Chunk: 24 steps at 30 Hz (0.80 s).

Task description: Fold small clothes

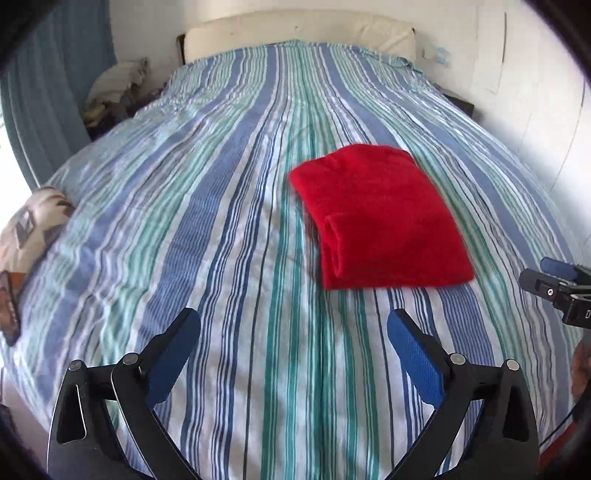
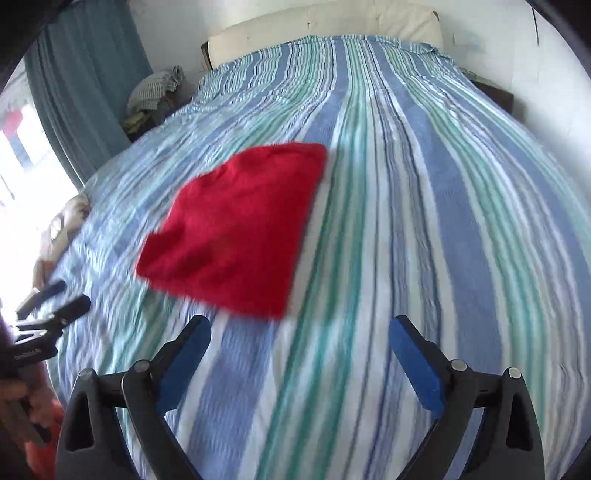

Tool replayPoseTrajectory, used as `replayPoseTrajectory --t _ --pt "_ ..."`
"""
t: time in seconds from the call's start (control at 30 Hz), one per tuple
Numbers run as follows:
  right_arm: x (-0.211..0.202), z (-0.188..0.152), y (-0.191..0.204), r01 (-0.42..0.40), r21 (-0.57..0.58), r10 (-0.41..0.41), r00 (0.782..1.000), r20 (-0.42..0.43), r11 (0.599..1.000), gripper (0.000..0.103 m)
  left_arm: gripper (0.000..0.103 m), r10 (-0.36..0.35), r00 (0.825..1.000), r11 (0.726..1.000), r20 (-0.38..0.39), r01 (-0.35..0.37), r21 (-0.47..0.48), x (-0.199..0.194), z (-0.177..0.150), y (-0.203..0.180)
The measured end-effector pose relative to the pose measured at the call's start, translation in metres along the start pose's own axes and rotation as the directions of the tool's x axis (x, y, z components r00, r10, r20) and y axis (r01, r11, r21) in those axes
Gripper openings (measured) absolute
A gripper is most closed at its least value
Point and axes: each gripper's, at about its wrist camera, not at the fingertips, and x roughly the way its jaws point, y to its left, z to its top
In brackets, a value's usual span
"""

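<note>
Cloth [image 1: 376, 218], red and folded, lies on the bed [image 1: 221, 206]; left claw [image 1: 293, 325] and right claw [image 2: 299, 332] hang apart-fingered near it, gripping nothing.

Black plastic left gripper [image 1: 293, 328] and right gripper [image 2: 299, 334] are fitted with blue textured pads [image 1: 413, 362], silver pivot screws [image 1: 457, 358] and triangular cut-outs.

We see a striped bedsheet [image 1: 221, 221], cream headboard [image 1: 295, 33], teal curtain [image 2: 85, 92] — clothes pile [image 2: 155, 96] beside the bed.
</note>
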Motion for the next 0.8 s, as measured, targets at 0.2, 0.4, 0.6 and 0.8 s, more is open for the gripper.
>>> replayPoseTrajectory --t 0.2,0.4,0.6,0.8 --pt "-0.064 -0.044 0.021 0.037 -0.066 -0.039 0.999 -0.025 0.997 0.101 0.102 0.021 0.999 1.000 -0.043 -0.022 -0.013 -0.054 -0.027 -0.029" --pt "-0.111 -0.073 0.039 0.059 -0.108 -0.062 0.998 -0.030 0.992 0.101 0.102 0.087 0.995 0.996 -0.043 -0.086 0.021 -0.093 -0.047 -0.046" --pt "-0.139 -0.087 0.043 0.081 -0.120 -0.086 0.995 -0.041 0.990 0.102 0.101 0.100 0.988 0.994 -0.122 -0.105 -0.037 -0.111 -0.063 -0.047" --pt "-0.169 -0.101 0.046 0.078 -0.147 -0.087 0.995 -0.055 0.986 0.102 0.101 0.106 0.982 0.994 -0.154 -0.108 -0.005 -0.139 -0.078 -0.051"
